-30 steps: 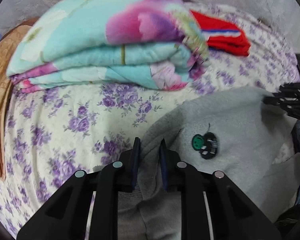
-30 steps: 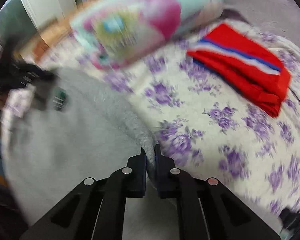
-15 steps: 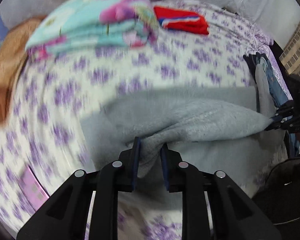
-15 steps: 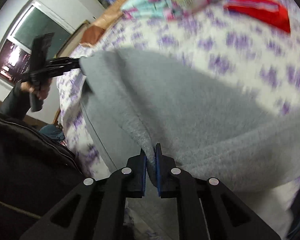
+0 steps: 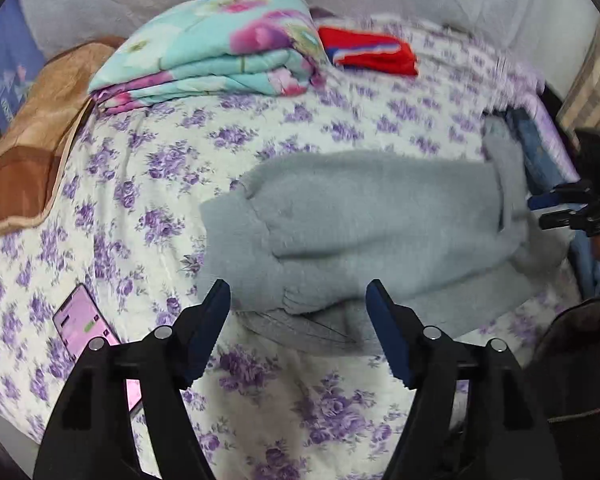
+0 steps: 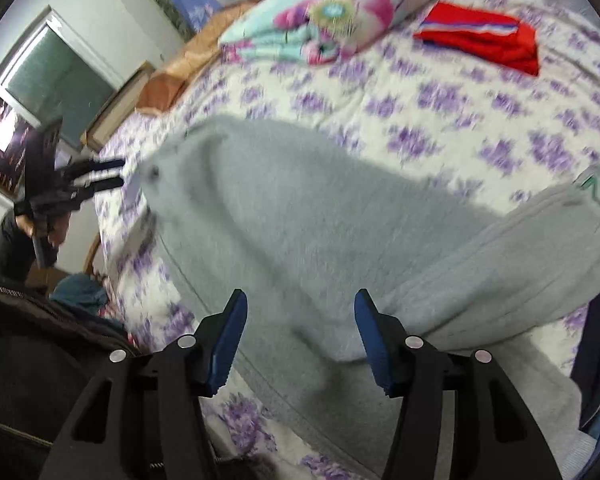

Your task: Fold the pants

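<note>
The grey fleece pants [image 5: 364,224] lie folded over on the purple-flowered bedspread [image 5: 148,168], and they also fill the middle of the right wrist view [image 6: 320,220]. My left gripper [image 5: 298,328] is open and empty, just short of the near folded edge. My right gripper [image 6: 300,332] is open and empty, with its fingers apart over the pants' near edge. In the left wrist view the right gripper [image 5: 556,208] shows at the pants' right end. In the right wrist view the left gripper [image 6: 108,174] shows at the left.
A folded turquoise floral quilt [image 5: 220,52] and a folded red garment [image 5: 372,52] lie at the far side of the bed. A brown pillow [image 5: 32,140] lies at the left. A pink-screened phone [image 5: 88,320] lies on the bedspread by my left gripper.
Both grippers have let go of the grey pants and opened. The pants now lie folded on the bed, and both grippers have drawn back from them.
</note>
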### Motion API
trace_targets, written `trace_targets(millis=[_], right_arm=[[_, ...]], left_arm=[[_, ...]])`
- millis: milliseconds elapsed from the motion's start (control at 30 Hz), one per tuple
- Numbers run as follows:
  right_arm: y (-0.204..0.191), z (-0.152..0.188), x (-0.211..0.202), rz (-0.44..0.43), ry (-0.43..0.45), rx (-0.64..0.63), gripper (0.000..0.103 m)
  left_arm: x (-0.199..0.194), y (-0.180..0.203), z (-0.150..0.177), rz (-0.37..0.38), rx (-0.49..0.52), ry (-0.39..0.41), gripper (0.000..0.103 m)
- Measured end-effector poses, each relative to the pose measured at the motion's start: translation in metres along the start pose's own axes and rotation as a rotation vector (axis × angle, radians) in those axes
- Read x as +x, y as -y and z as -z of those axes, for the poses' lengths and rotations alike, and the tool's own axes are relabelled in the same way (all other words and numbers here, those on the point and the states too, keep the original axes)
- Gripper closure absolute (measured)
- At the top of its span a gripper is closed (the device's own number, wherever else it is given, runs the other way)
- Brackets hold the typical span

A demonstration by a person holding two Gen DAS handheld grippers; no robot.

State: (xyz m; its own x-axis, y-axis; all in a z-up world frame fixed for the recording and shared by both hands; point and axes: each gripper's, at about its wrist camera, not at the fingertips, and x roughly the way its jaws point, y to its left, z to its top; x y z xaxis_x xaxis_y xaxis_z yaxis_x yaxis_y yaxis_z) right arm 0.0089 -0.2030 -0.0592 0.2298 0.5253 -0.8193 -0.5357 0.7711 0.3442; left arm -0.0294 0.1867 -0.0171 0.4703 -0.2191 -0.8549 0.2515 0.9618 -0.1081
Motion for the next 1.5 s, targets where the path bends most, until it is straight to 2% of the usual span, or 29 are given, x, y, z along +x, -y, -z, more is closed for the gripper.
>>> trace_targets(millis=[133, 300, 400, 500, 567, 700, 800, 833, 900, 933, 1000, 1033, 1100, 1200, 1333, 1367, 1400, 1433, 1467, 1500], right_arm=[[-0.006, -0.012, 0.001, 0.002, 0.077, 0.043, 0.047], [-0.031, -0.025, 0.046, 0.015, 0.028, 0.006, 0.054], [-0.042, -0.024, 0.071, 0.001, -0.042, -0.01, 0.054], [-0.049, -0.003, 0.094, 0.003, -0.168, -0.025, 0.053], [-0.051, 0.015, 0.102, 0.009, -0.216, -0.029, 0.052], [-0.047, 0.029, 0.095, 0.003, -0.201, 0.006, 0.052], [-0.043, 0.021, 0.066, 0.02, -0.13, 0.022, 0.051], [-0.036, 0.016, 0.049, 0.047, -0.083, 0.042, 0.05], [-0.016, 0.006, 0.02, 0.149, 0.0, 0.087, 0.038], [0.003, -0.001, 0.005, 0.275, 0.04, 0.127, 0.035], [0.032, -0.014, -0.007, 0.491, 0.063, 0.193, 0.031], [0.047, -0.022, -0.01, 0.579, 0.066, 0.234, 0.031], [0.076, -0.043, -0.01, 0.681, 0.069, 0.291, 0.031], [0.096, -0.068, 0.009, 0.731, 0.05, 0.342, 0.03], [0.135, -0.083, 0.049, 0.883, -0.083, 0.436, 0.03], [0.145, -0.081, 0.058, 0.908, -0.119, 0.454, 0.03], [0.156, -0.077, 0.062, 0.889, -0.13, 0.476, 0.031], [0.16, -0.074, 0.064, 0.864, -0.124, 0.486, 0.034], [0.162, -0.07, 0.062, 0.848, -0.109, 0.483, 0.043], [0.163, -0.069, 0.06, 0.844, -0.101, 0.48, 0.059]], left_arm=[[-0.008, -0.013, -0.008, 0.026, -0.087, 0.041, 0.035], [0.03, 0.008, -0.041, 0.027, -0.075, 0.011, 0.035], [0.062, 0.018, -0.047, 0.027, -0.08, -0.075, 0.035], [0.081, 0.027, -0.032, -0.03, 0.007, -0.164, 0.035], [0.084, 0.033, -0.015, -0.069, 0.087, -0.206, 0.035], [0.085, 0.024, 0.016, -0.097, 0.119, -0.291, 0.035], [0.073, 0.016, 0.014, -0.074, 0.088, -0.266, 0.035], [0.065, 0.014, 0.008, -0.068, 0.067, -0.241, 0.035], [0.052, 0.015, -0.004, -0.041, 0.039, -0.186, 0.035], [0.044, 0.019, -0.013, -0.018, 0.03, -0.14, 0.035], [0.033, 0.029, -0.028, 0.013, 0.032, -0.065, 0.032], [0.03, 0.037, -0.036, 0.037, 0.031, -0.023, 0.027], [0.036, 0.048, -0.047, 0.049, 0.017, -0.005, 0.025], [0.074, 0.071, -0.05, 0.066, 0.009, -0.085, 0.025], [0.118, 0.081, -0.027, -0.025, 0.011, -0.254, 0.029], [0.121, 0.078, -0.02, -0.039, 0.004, -0.27, 0.029], [0.122, 0.077, -0.015, -0.04, -0.002, -0.269, 0.029], [0.119, 0.075, -0.01, -0.036, 0.002, -0.255, 0.029], [0.118, 0.075, -0.008, -0.033, 0.01, -0.249, 0.029], [0.116, 0.073, -0.006, -0.029, 0.013, -0.25, 0.029]])
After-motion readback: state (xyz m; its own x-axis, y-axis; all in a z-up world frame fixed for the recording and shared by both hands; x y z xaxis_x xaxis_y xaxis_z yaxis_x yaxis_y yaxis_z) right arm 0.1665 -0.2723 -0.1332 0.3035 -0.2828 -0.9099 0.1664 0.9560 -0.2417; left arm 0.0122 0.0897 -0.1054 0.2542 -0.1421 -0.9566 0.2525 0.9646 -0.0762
